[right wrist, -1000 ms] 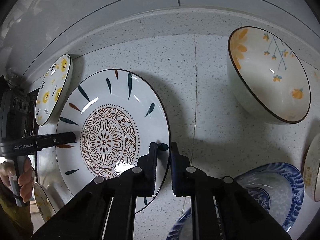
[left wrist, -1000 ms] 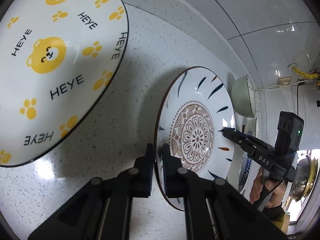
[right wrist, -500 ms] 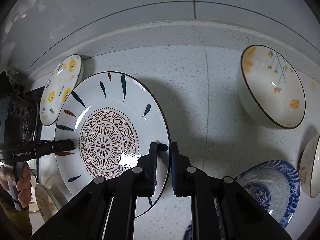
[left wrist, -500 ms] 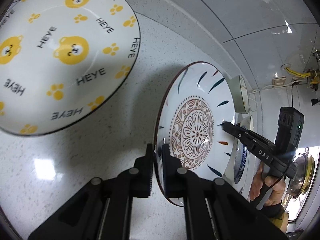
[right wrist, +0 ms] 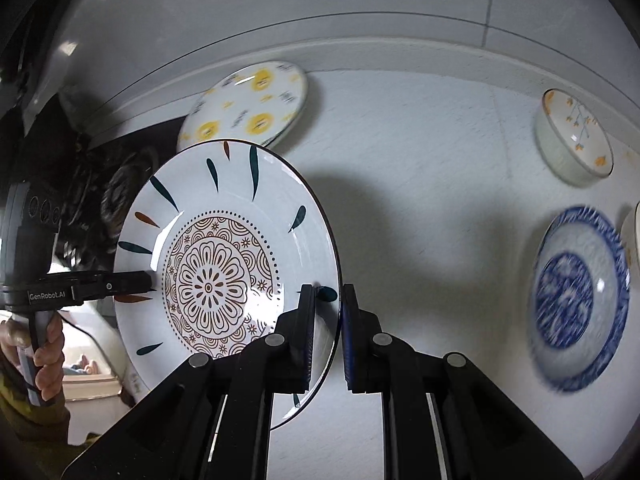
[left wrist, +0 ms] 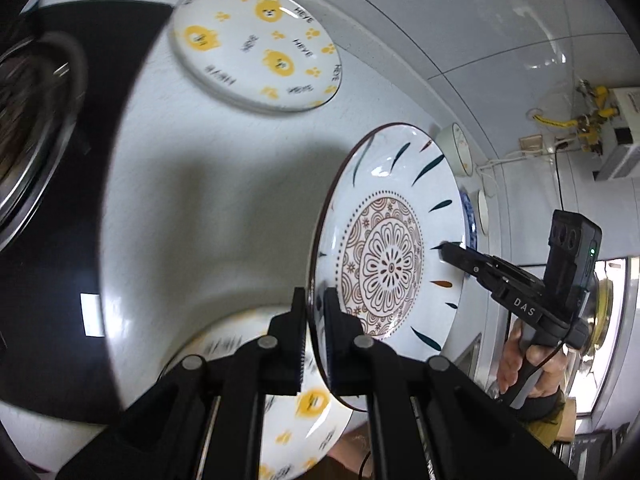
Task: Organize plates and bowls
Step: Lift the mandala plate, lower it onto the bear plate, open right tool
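Observation:
A white plate with a brown mandala centre and teal leaf marks (left wrist: pixel 390 264) is held in the air between both grippers. My left gripper (left wrist: pixel 316 312) is shut on its near rim. My right gripper (right wrist: pixel 327 312) clamps the opposite rim of the same plate (right wrist: pixel 216 264); it shows in the left wrist view (left wrist: pixel 444 250). A bear-print "HEYE" plate (left wrist: pixel 260 46) lies on the counter beyond, also in the right wrist view (right wrist: pixel 248 108). A second bear-print plate (left wrist: pixel 292 400) lies under the left gripper.
A white speckled counter (right wrist: pixel 420 200) meets a tiled wall. A cream bowl with yellow flowers (right wrist: pixel 576 144) and a blue-patterned bowl (right wrist: pixel 580 300) stand at the right. A dark stove area with a pan (left wrist: pixel 28 120) lies at the left.
Both grippers have lifted the mandala plate well above the counter; the bear plate and bowls now look smaller and farther. A second bear plate has come into view below the left gripper.

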Demonstrator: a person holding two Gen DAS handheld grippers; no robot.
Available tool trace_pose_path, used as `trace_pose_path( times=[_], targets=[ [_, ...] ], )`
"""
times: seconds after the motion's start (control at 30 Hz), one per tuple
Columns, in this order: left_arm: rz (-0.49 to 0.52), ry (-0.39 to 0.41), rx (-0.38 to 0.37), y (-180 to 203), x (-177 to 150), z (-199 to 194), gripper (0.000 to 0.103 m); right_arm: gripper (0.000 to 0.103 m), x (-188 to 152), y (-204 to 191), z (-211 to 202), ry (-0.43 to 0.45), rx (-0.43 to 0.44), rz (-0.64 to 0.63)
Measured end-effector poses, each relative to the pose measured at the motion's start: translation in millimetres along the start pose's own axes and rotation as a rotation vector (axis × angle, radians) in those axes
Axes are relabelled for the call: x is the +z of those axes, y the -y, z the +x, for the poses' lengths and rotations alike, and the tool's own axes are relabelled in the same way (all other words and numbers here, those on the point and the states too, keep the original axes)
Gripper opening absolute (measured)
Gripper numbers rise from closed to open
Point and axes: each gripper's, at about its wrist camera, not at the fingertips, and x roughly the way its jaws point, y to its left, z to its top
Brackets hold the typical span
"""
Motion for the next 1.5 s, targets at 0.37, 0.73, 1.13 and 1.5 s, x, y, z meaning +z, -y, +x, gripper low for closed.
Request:
trace_pose_path(
  times=[0.37,0.73,1.13,1.5],
  targets=[
    [-0.036,-0.050,0.018,-74,-108,-30,0.007,0.012,-86,-58,51,-0.101,0.081,0.020],
    [-0.013,-0.059,0.053,-91,-110,-10,0.006,0.010,-107,-63,63,-0.099,0.076,0.089],
    [0.039,-0.040,0.106,-80,-104,-6,0.008,0.009,-113,-57,55,-0.077,0.090,0.103],
    [0.138,-0.013,0.220,-60,-106,-4,0.010,0.009,-114,-51,38,-0.015,0.088,0.109]
  ],
)
